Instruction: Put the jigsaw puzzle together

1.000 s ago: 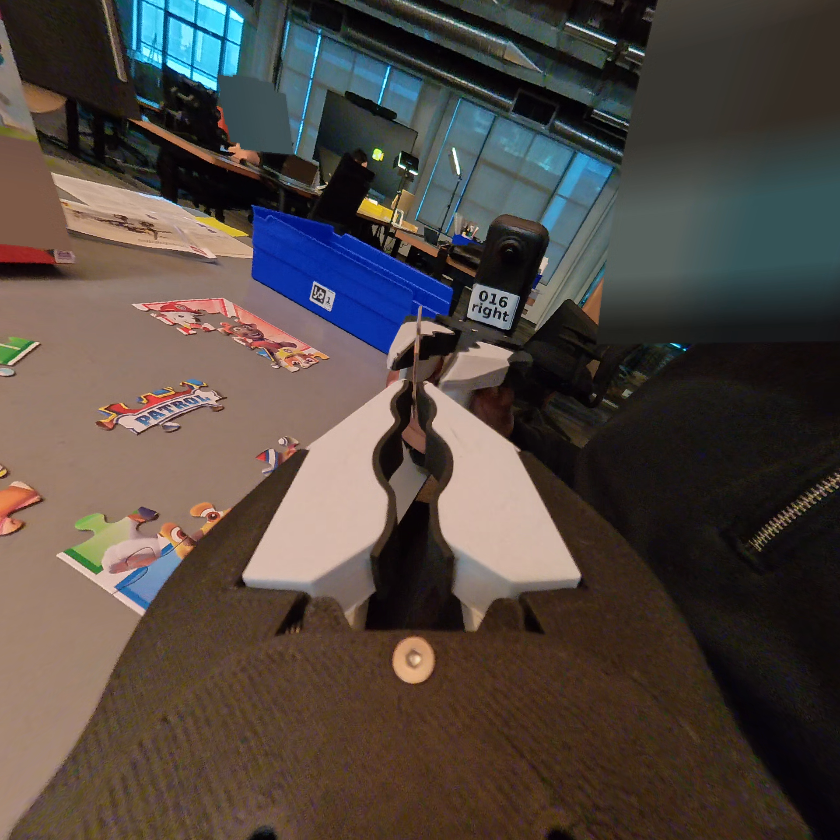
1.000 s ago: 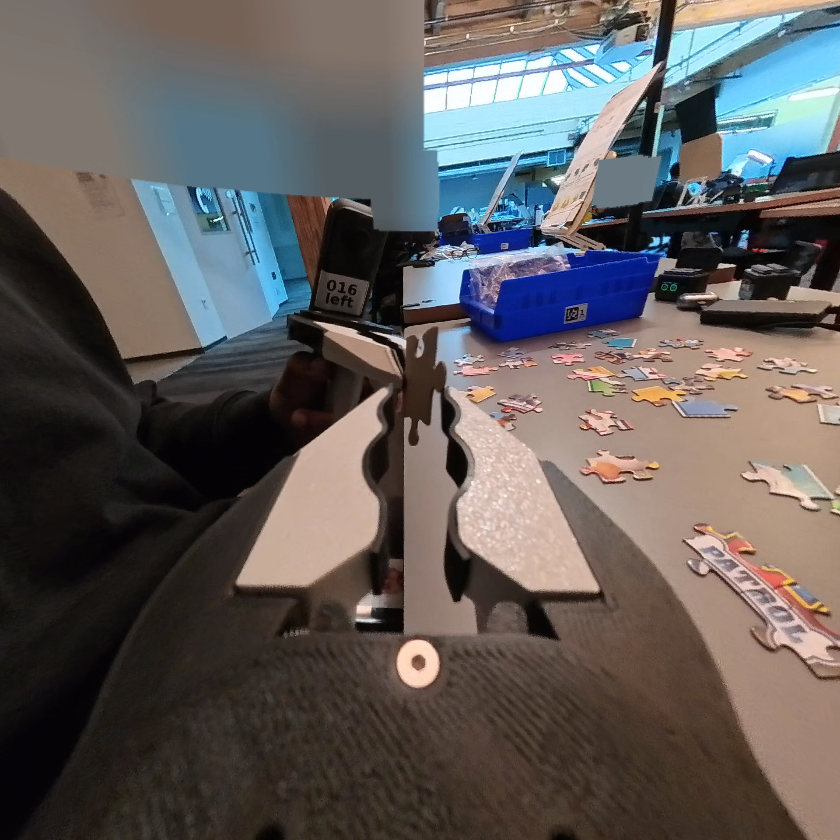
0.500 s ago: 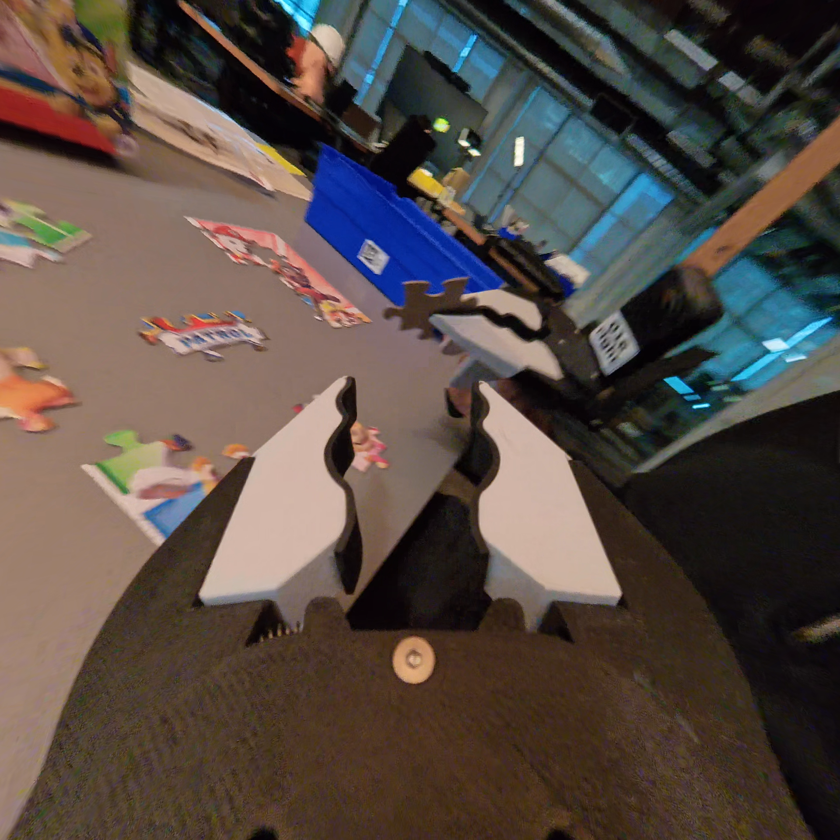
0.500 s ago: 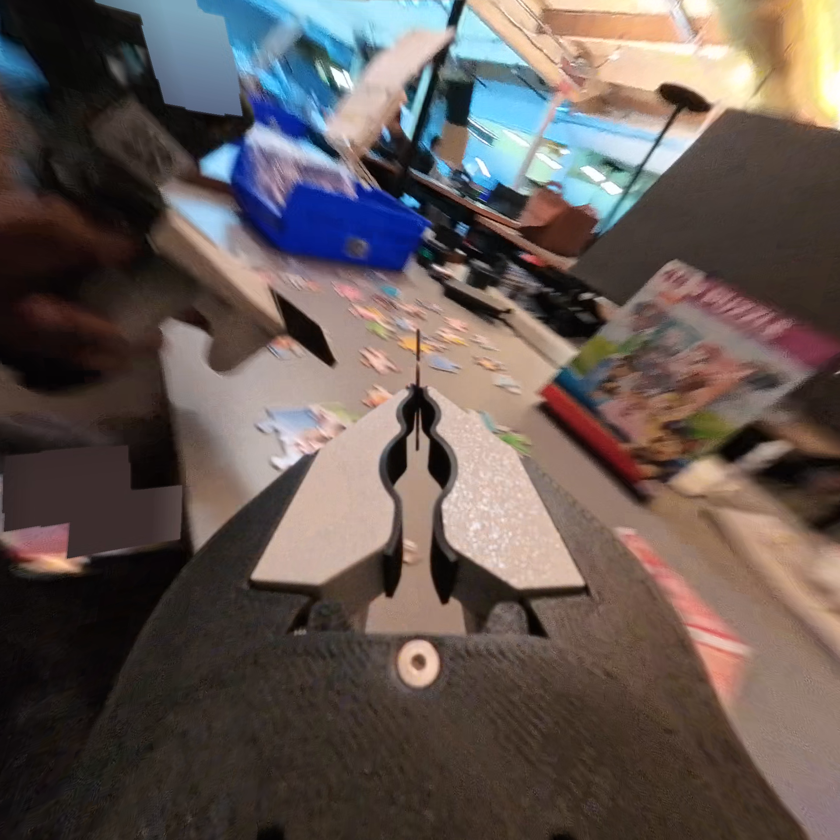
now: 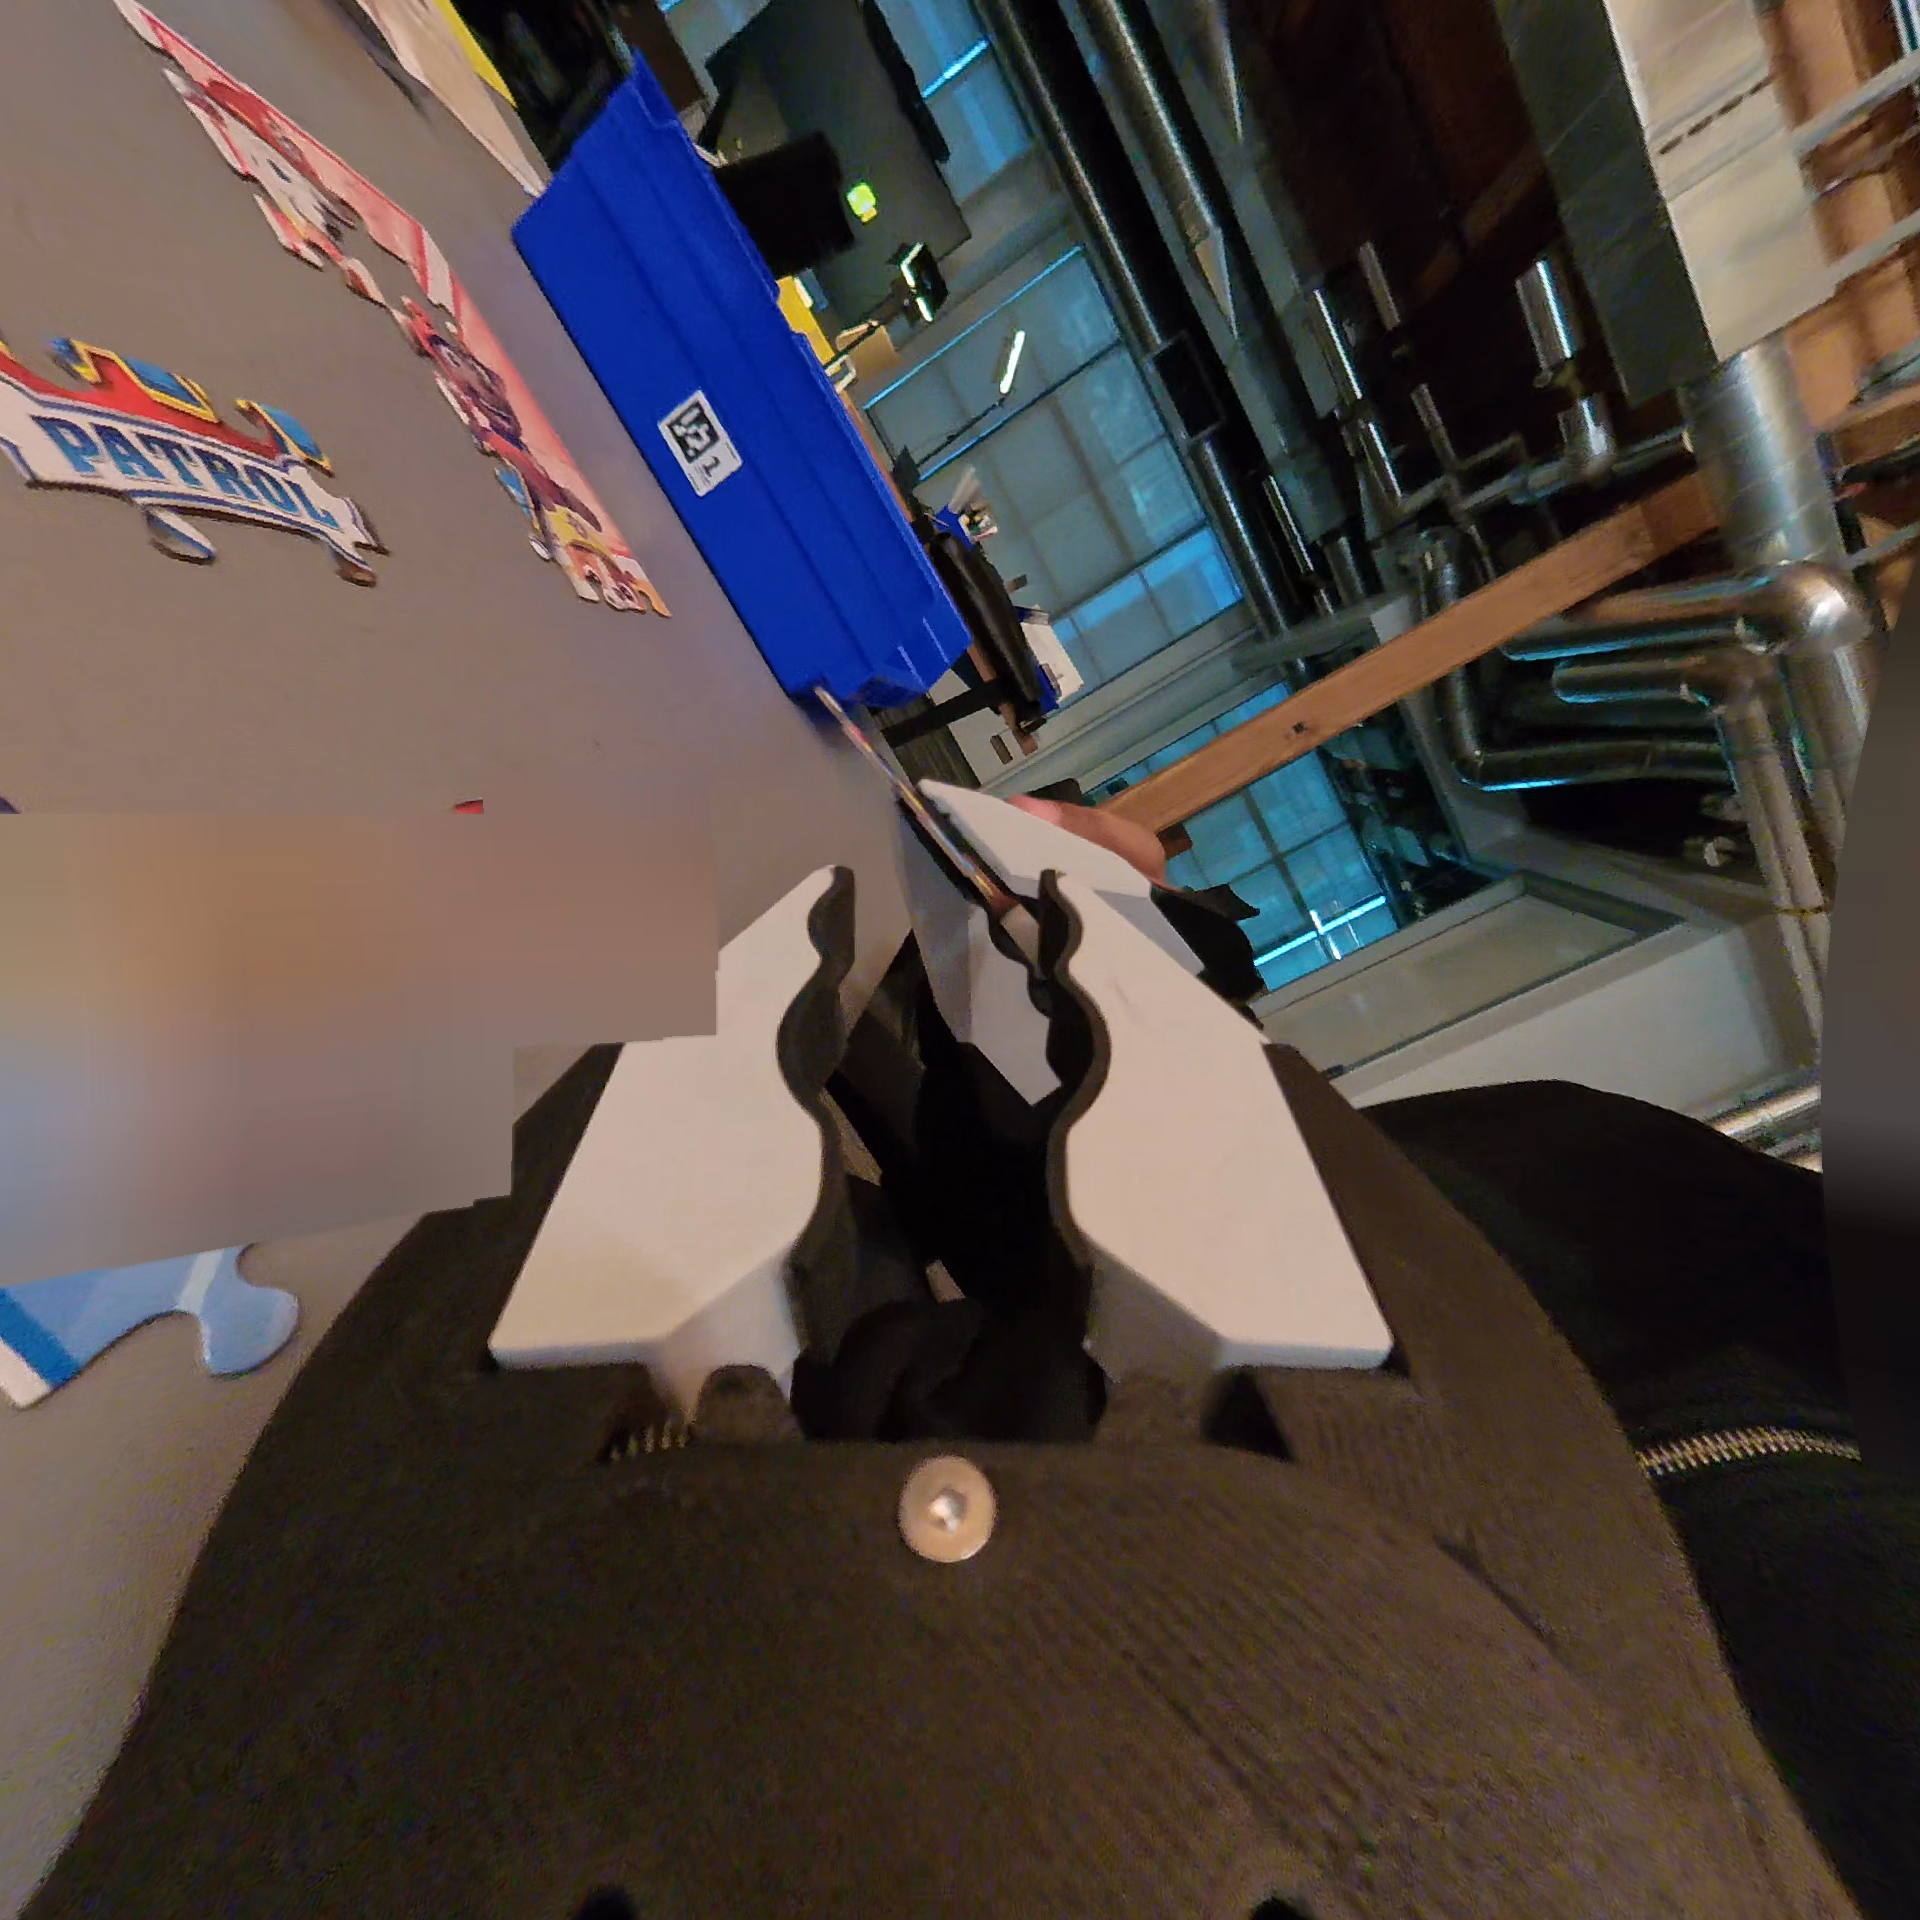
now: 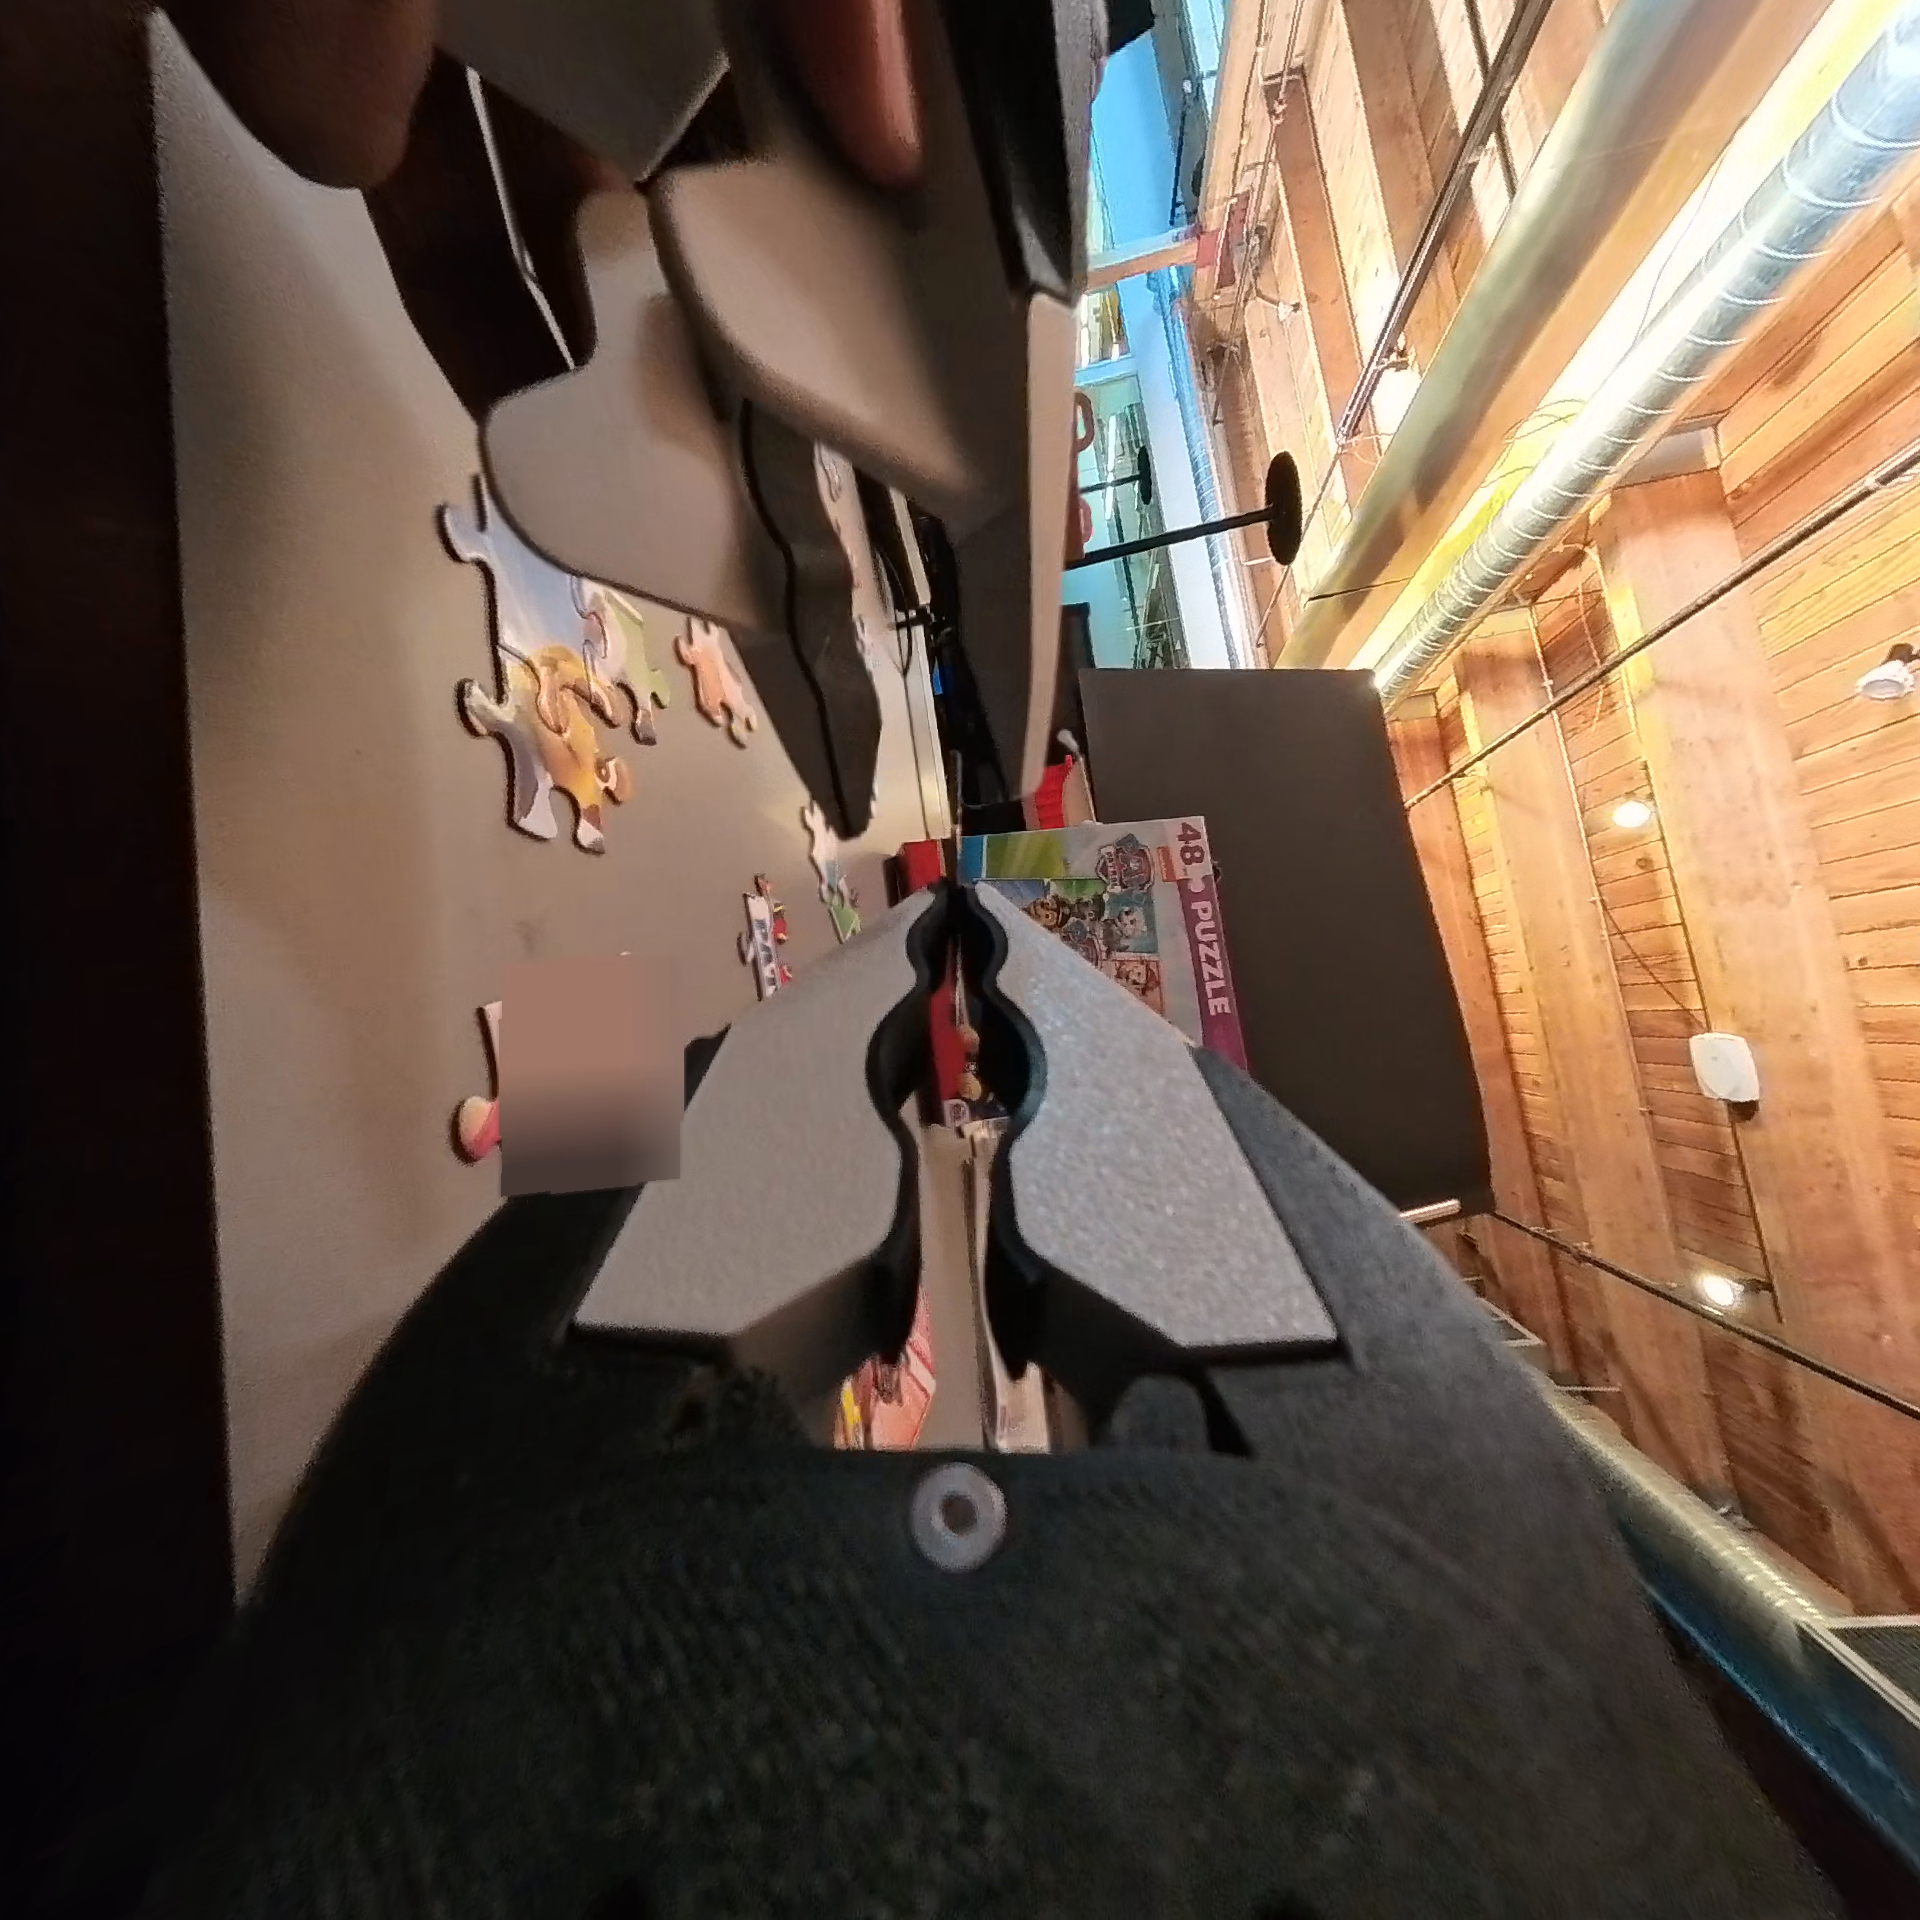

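Note:
My right gripper (image 6: 961, 896) is shut on a thin puzzle piece (image 6: 954, 821), seen edge-on and sticking out past its fingertips. In the left wrist view my left gripper (image 5: 943, 883) is open. The right gripper's white fingers (image 5: 1018, 842) reach in between its pads, and the same piece (image 5: 883, 764) shows as a thin strip beyond them. The piece's near end lies close to my left gripper's right pad (image 5: 1070, 997); the left pad stands apart from it. The left gripper's fingers (image 6: 831, 644) loom large at the top of the right wrist view, just above the piece.
A grey table (image 5: 312, 675) carries a blue bin (image 5: 727, 416), a logo-shaped puzzle cluster (image 5: 177, 457), a red joined strip (image 5: 457, 364) and loose pieces (image 6: 561, 707). A puzzle box (image 6: 1122, 925) stands before a black board (image 6: 1299, 935). A dark sleeve (image 5: 1610, 1299) is at the right. My two grippers' fingertips are within a few centimetres of each other.
The piece passed from my left gripper to my right: the left was shut on it and has opened, the right has closed on it. Both views have rolled sideways.

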Tool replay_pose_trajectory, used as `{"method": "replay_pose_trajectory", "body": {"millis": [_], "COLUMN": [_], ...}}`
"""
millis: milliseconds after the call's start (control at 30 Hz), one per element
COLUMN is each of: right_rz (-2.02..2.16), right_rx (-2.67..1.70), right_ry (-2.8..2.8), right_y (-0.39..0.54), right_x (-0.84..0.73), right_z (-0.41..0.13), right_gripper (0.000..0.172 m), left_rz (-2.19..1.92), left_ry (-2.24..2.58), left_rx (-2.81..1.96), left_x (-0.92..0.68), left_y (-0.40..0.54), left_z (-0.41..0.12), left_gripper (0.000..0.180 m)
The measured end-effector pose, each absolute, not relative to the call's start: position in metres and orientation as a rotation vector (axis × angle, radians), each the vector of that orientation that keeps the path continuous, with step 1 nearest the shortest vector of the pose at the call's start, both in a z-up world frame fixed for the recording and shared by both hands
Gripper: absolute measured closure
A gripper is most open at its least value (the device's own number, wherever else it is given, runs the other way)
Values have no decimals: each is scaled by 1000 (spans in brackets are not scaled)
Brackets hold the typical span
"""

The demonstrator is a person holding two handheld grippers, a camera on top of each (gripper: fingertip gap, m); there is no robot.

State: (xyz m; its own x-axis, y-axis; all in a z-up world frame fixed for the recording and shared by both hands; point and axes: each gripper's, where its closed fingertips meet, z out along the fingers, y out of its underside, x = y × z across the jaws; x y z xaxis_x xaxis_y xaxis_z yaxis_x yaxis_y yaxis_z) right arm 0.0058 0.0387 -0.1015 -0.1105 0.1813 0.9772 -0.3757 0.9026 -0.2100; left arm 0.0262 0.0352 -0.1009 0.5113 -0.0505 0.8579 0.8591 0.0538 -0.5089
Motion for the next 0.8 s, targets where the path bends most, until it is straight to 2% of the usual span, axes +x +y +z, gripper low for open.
{"method": "replay_pose_trajectory", "body": {"millis": [67,167,333,467,533,600,700,800], "right_rz": [467,453,456,611,815,1070,1420,1586], "right_rx": [162,170,175,80,-82,-253,-437,-539], "right_ry": [-1612,-1620,-1629,-1701,-1786,-1831,-1816,-1807], "right_y": [39,39,40,43,45,46,52,63], "right_x": [6,6,6,6,5,7,11,8], "right_z": [-102,-106,-109,-111,-109,-100,-78,-73], "right_gripper": [172,172,172,154,139,131,132,142], "left_rz": [-812,-820,-844,-813,-802,-794,-793,-801], "left_ry": [-790,-793,-813,-841,-853,-860,-862,-859], "left_rx": [-1344,-1329,-1304,-1275,-1266,-1259,-1261,-1258], "left_x": [24,23,19,11,7,4,4,5], "left_y": [36,36,35,30,27,25,25,26], "left_z": [-102,-102,-103,-104,-104,-104,-104,-104], "left_gripper": [155,178,180,180,180,180,180,180]}}
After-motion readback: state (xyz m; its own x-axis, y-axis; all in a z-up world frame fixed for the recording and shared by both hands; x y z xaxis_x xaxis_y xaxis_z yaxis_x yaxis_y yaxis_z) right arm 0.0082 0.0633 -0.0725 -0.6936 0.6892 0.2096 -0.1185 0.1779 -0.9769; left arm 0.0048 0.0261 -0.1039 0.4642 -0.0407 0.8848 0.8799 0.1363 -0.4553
